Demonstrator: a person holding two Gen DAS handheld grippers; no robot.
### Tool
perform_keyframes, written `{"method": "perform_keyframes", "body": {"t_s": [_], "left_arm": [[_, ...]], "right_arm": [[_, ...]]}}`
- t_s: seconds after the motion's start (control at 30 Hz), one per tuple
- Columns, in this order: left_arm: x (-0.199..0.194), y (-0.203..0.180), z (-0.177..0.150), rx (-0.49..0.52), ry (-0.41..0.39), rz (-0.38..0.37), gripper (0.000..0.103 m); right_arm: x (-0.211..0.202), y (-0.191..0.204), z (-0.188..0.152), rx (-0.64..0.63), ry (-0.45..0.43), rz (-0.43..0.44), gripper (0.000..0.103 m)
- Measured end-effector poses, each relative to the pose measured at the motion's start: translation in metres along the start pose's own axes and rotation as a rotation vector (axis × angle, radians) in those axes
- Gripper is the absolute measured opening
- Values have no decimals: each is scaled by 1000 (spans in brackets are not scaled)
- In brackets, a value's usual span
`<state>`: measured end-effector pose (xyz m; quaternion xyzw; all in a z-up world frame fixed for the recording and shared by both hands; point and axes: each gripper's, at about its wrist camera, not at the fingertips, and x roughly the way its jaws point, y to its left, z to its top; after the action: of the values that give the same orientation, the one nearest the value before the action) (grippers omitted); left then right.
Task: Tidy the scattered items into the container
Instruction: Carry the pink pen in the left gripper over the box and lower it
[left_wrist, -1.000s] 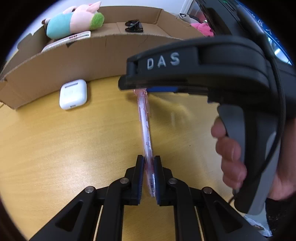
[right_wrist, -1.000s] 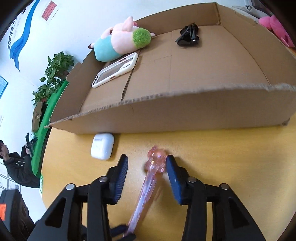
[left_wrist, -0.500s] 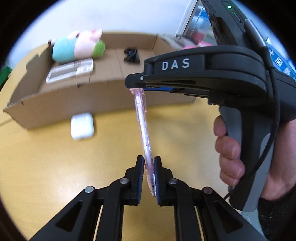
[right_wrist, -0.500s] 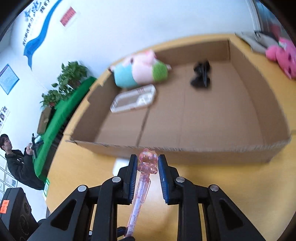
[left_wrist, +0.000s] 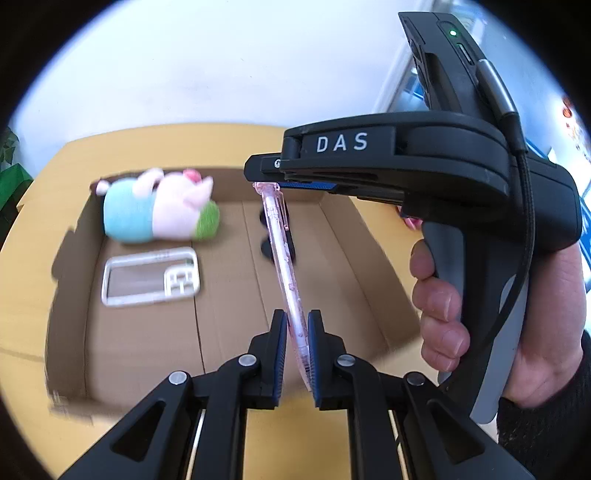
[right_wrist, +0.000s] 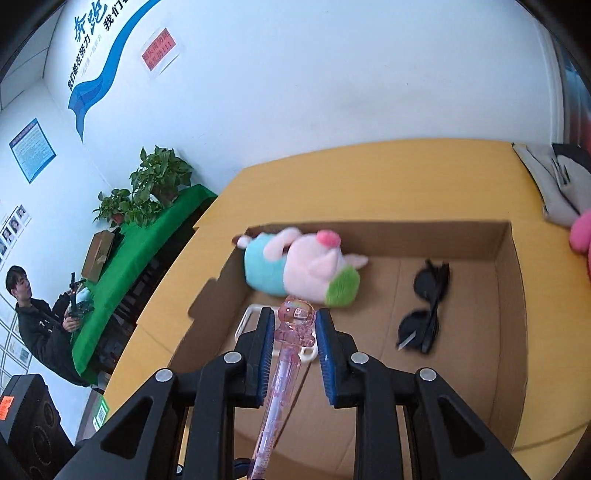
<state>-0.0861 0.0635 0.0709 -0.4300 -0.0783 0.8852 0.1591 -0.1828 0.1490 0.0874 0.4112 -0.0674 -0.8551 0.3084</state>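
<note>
A clear pink pen (left_wrist: 286, 273) with a figure-shaped top (right_wrist: 296, 322) is held at both ends above the open cardboard box (left_wrist: 369, 258). My left gripper (left_wrist: 296, 343) is shut on its lower end. My right gripper (right_wrist: 294, 330) is shut on its figure top; its body shows in the left wrist view (left_wrist: 406, 166). The box (right_wrist: 511, 306) holds a plush pig (left_wrist: 159, 206), a clear phone case (left_wrist: 151, 277) and black sunglasses (right_wrist: 424, 306).
The box lies on a yellow table (right_wrist: 369, 177). A pink plush (right_wrist: 581, 240) and a grey-white bag (right_wrist: 554, 184) lie at the table's far right. A green-covered table with plants (right_wrist: 147, 192) and a person (right_wrist: 40, 317) are far left.
Both grippers rose with the pen and moved forward from over the table to above the box interior. The right gripper's jaws closed onto the pen's top. The white earbud case left view.
</note>
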Motion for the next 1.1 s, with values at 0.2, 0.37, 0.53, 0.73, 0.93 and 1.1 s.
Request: {"method": "perform_keyframes", "body": {"t_s": [0.2,0.37,0.53,0.73,0.93,1.1], "left_arm": [[45,22,48,-31,44,7,10],[84,28,63,-68,103,-7,10],[124,44,65,-117,167,-6,10],[160,60,57,-144,236,19,10],[181,68,50,-160,283,49,10],[195,74,43,-175,323,69,10]], "right_arm": [[40,-24,48,9,47,-38,24],[88,-56,57,44,115,-72,24],[136,-87,50,87,175,-77,24],[171,-108,35,132,220,-67,24],[191,-119,28,151,250,-72,24],[203,-120,20,151,277,-86,24]]}}
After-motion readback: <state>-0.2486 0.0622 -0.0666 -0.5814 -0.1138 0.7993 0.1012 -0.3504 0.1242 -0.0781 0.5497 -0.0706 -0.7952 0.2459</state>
